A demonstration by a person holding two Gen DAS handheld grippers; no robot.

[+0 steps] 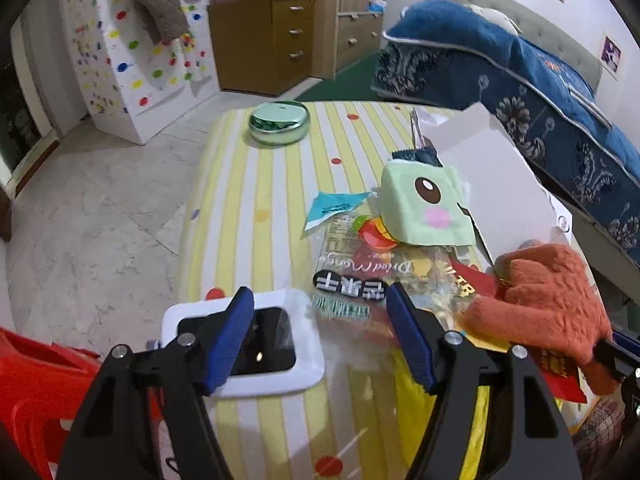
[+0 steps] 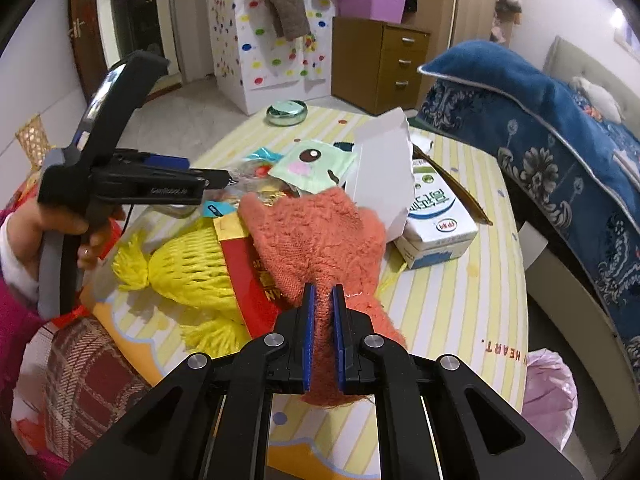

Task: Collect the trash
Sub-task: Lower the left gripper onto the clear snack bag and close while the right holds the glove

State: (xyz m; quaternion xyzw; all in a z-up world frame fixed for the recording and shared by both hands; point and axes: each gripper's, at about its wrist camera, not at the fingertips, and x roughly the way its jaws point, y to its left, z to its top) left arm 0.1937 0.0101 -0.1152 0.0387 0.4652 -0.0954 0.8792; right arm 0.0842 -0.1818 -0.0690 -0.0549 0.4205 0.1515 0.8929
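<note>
Worktop (image 2: 448, 300): yellow-and-white striped cover, cluttered ahead of both tools. Bed with blue blanket (image 2: 560, 128) to the right of it.

White open box (image 2: 380, 168) stands ahead of the right tool, beyond the glove; milk carton (image 2: 436, 220) lies just right of the box, touching it.

Orange knit glove (image 2: 316, 240): directly ahead of the right tool (image 2: 322, 296), draped over a red packet (image 2: 256, 276). Right tool clenched on the glove's near end, fabric pinched between the blue pads.

Yellow foam net (image 2: 188, 272): left of the right tool, on the worktop.

Dried-mango wrapper (image 1: 360, 272): clear plastic, ahead of the left tool (image 1: 320, 316), partly under a green face-print tissue pack (image 1: 424, 204).

Left tool: released, jaws spread wide, holding nothing. White-framed device (image 1: 308, 344) lies under its left finger (image 1: 228, 336).

Teal torn wrapper scrap (image 1: 332, 206): further ahead of the left tool, near the tissue pack.

Green round tin (image 1: 279, 122): far end of the worktop.
</note>
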